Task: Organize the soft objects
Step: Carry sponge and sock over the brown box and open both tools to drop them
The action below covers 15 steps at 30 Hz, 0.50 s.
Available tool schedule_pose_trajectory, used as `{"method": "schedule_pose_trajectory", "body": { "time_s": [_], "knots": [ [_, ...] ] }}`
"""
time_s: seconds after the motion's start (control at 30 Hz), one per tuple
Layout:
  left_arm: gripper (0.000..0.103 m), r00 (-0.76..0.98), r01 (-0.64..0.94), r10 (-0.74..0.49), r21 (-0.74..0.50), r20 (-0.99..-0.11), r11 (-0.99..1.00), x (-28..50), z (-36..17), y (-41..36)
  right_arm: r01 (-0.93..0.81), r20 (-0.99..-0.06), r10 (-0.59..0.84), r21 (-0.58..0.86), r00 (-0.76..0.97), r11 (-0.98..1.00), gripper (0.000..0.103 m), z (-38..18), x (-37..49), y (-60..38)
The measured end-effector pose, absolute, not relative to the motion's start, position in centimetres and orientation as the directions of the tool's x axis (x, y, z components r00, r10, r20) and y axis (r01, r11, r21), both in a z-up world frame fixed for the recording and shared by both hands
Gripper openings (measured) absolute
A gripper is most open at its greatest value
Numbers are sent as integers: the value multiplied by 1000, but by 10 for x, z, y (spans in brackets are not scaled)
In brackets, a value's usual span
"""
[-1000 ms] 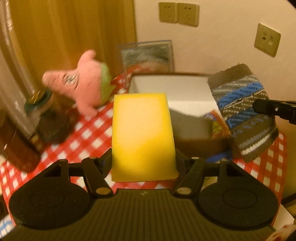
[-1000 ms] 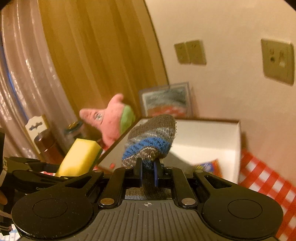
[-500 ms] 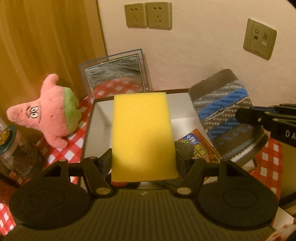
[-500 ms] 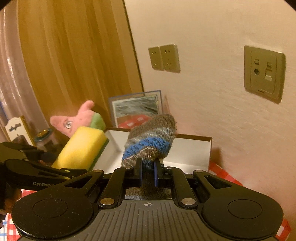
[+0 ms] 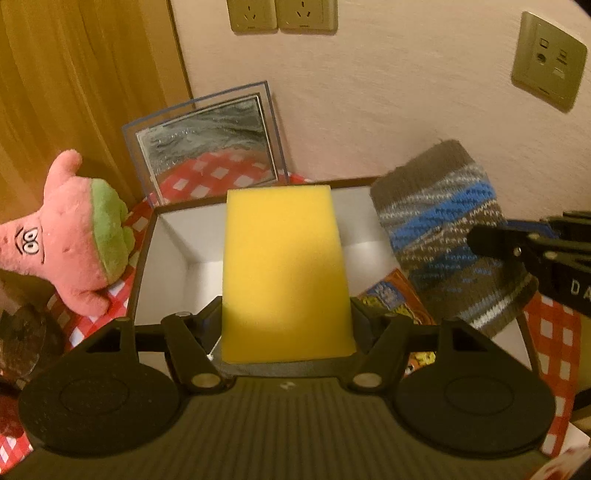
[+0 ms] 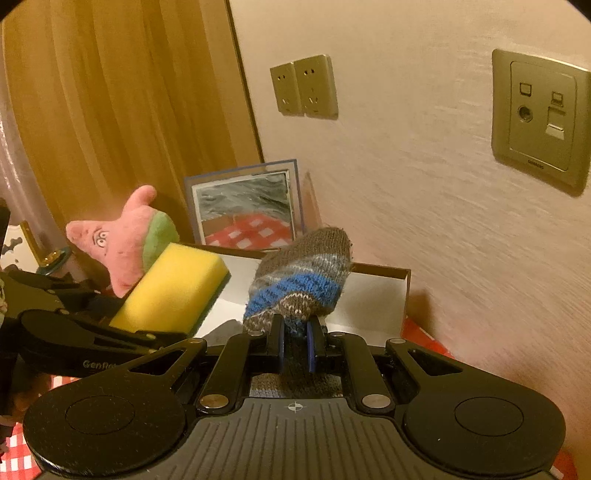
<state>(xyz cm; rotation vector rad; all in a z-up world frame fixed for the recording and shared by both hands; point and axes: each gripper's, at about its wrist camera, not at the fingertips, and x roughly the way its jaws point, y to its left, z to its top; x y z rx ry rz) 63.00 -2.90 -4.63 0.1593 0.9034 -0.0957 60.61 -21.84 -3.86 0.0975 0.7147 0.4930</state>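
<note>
My left gripper (image 5: 286,328) is shut on a yellow sponge (image 5: 284,266) and holds it over the open white box (image 5: 166,258). The sponge also shows in the right wrist view (image 6: 173,291), with a dark green underside. My right gripper (image 6: 294,345) is shut on a grey and blue striped knitted sock (image 6: 299,288) above the box's right side (image 6: 376,299); the sock shows in the left wrist view (image 5: 447,229). A pink star plush toy (image 5: 70,236) sits on the checked cloth left of the box.
A framed picture (image 5: 210,136) leans on the wall behind the box. A colourful packet (image 5: 395,299) lies inside the box. Wall sockets (image 5: 280,14) are above. A dark jar (image 5: 22,332) stands at the left on the red checked tablecloth (image 5: 554,332).
Both grippers have moved forward toward the wall and over the box, carrying the sponge and the sock. The plush toy has shifted left in view.
</note>
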Motion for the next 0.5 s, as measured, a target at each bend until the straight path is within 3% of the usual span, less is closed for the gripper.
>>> {"method": "schedule_pose_trajectory", "body": {
  "time_s": [0.5],
  "knots": [
    [72,594,91,19,91,-804,992,628,-51,2,-389,-626,457,253,632,886,12,-45,617,-211]
  ]
}}
